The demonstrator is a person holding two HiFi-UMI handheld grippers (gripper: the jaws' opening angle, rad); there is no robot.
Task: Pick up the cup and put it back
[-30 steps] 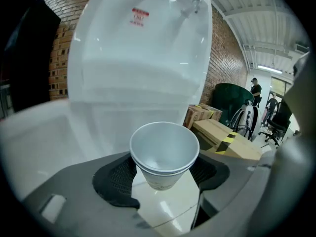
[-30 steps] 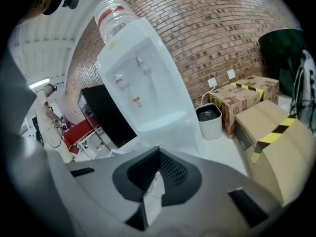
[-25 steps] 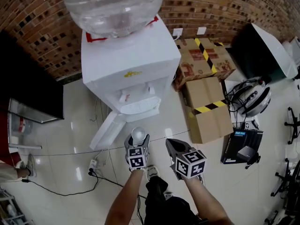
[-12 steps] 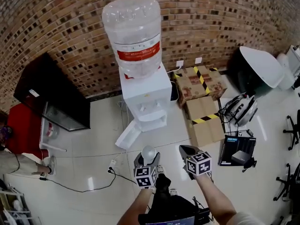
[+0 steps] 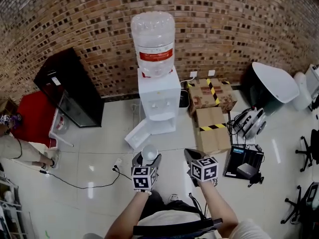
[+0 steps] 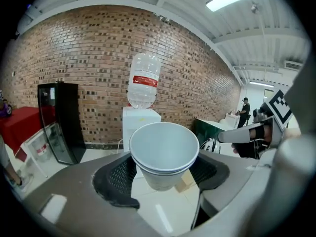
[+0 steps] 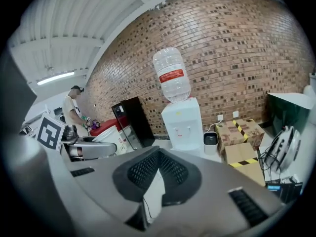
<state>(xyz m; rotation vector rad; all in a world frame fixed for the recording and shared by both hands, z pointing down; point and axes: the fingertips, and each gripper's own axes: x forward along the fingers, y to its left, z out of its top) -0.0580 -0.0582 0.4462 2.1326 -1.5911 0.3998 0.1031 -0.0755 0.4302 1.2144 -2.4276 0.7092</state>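
A white paper cup (image 5: 149,154) (image 6: 164,152) stands upright between the black pads of my left gripper (image 5: 147,159) (image 6: 164,174), which is shut on its sides below the rim. The cup looks empty and doubled, one inside another. My right gripper (image 5: 192,156) (image 7: 158,169) is beside it on the right, shut with nothing in it. Both are held above the tiled floor, well back from the white water dispenser (image 5: 158,101) (image 6: 140,125) (image 7: 182,125) with its clear bottle (image 5: 153,41) against the brick wall.
Cardboard boxes with yellow-black tape (image 5: 212,116) lie right of the dispenser. A black cabinet (image 5: 70,91) and a red table (image 5: 30,118) stand at the left. A cable (image 5: 75,183) runs across the floor. A black box (image 5: 244,161) and a person (image 5: 20,148) are at the sides.
The view has drawn back from the dispenser, which now looks small and far. Both grippers have come away from it, the left still holding the cup.
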